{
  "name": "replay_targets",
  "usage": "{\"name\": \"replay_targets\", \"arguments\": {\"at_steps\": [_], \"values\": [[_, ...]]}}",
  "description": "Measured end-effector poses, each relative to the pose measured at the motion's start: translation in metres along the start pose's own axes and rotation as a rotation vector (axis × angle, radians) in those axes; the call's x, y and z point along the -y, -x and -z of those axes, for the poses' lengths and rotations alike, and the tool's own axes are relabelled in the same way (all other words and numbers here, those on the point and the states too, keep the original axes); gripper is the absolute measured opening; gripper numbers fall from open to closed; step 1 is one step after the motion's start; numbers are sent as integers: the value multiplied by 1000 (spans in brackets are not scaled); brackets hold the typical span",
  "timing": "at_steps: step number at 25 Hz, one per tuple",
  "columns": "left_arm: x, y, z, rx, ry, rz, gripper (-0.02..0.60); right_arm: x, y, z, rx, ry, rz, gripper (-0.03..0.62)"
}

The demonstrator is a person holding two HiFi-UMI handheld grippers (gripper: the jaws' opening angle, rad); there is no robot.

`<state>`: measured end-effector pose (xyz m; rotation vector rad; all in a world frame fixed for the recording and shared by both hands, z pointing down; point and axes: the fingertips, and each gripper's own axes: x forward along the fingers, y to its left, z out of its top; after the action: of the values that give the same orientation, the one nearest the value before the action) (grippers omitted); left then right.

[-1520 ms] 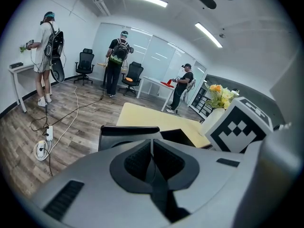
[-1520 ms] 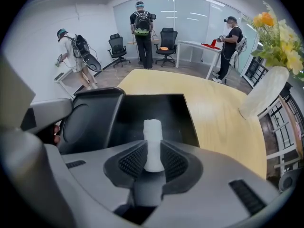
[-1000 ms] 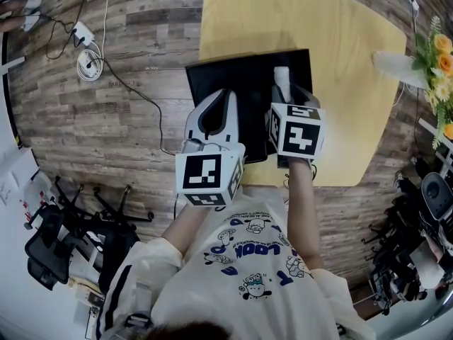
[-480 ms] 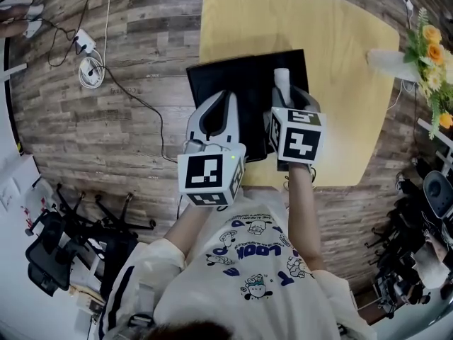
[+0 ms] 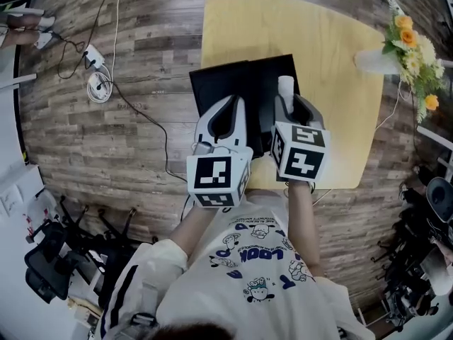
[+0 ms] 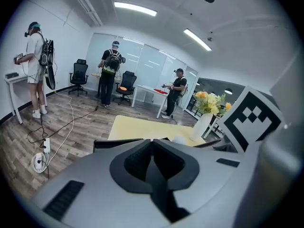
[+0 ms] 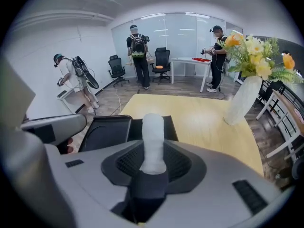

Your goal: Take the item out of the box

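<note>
A black open box (image 5: 241, 83) lies on the yellow table (image 5: 333, 55). My right gripper (image 5: 287, 103) hovers over the box's right part, shut on a white roll-shaped item (image 5: 285, 87) that sticks out past the jaws. The right gripper view has that white item (image 7: 153, 137) upright between the dark pads, with the box (image 7: 107, 129) beyond it. My left gripper (image 5: 232, 105) hangs over the box's near left part; its jaws meet with nothing between them (image 6: 153, 160). The box interior is mostly hidden by the grippers.
A white vase of yellow and orange flowers (image 5: 379, 61) stands at the table's right edge, also in the right gripper view as the vase (image 7: 242, 101). Cables and a power strip (image 5: 99, 83) lie on the wood floor to the left. Office chairs (image 5: 56, 261) stand nearby; people stand far off.
Both grippers have drifted slightly toward me and to the right in the head view. The white item stays in the right gripper; the left jaws stay together.
</note>
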<state>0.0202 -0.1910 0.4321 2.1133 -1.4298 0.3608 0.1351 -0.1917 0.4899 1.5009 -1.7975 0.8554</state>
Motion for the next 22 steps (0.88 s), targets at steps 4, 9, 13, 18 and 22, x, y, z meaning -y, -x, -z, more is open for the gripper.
{"name": "replay_targets", "arguments": {"at_steps": [4,9,13,18,22], "values": [[11,10,-12,38,-25,6,29,-1,21,-9,59,-3,-3,143],[27,27,-30,96,-62,4,29,-1,52,-21,141,1,-10,143],[33,37,-42,141,-80,0,29,-3,73,-33,220,2,-17,143],[41,52,-52,181,-101,-1,29,-7,96,-41,298,-7,-25,143],[52,65,-60,220,-112,-1,29,-8,115,-42,348,-3,-24,143]]}}
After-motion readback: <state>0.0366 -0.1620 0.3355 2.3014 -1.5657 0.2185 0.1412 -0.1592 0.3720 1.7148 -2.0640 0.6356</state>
